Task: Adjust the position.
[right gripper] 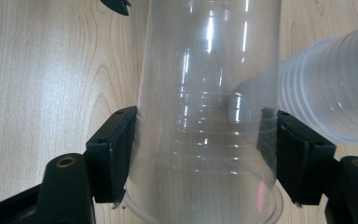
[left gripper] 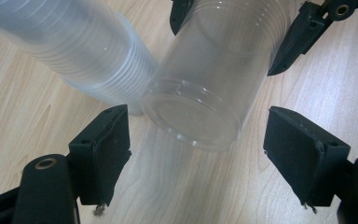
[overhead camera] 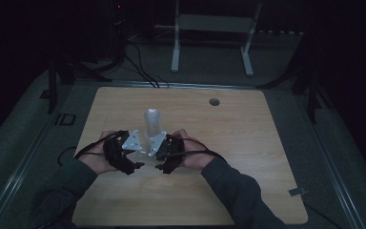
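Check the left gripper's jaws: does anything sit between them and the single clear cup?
Nothing but bare wooden table. In the left gripper view, the left gripper is open, short of the clear cup that the right gripper clamps.

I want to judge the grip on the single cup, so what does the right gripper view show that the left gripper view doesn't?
Right gripper view: the right gripper with its pads pressed on the clear cup near its rim.

Left gripper view: the left gripper open, its pads apart from the cup, and the cup's closed base toward the camera.

Both: the clear cup, the stack of cups beside it, the wooden table.
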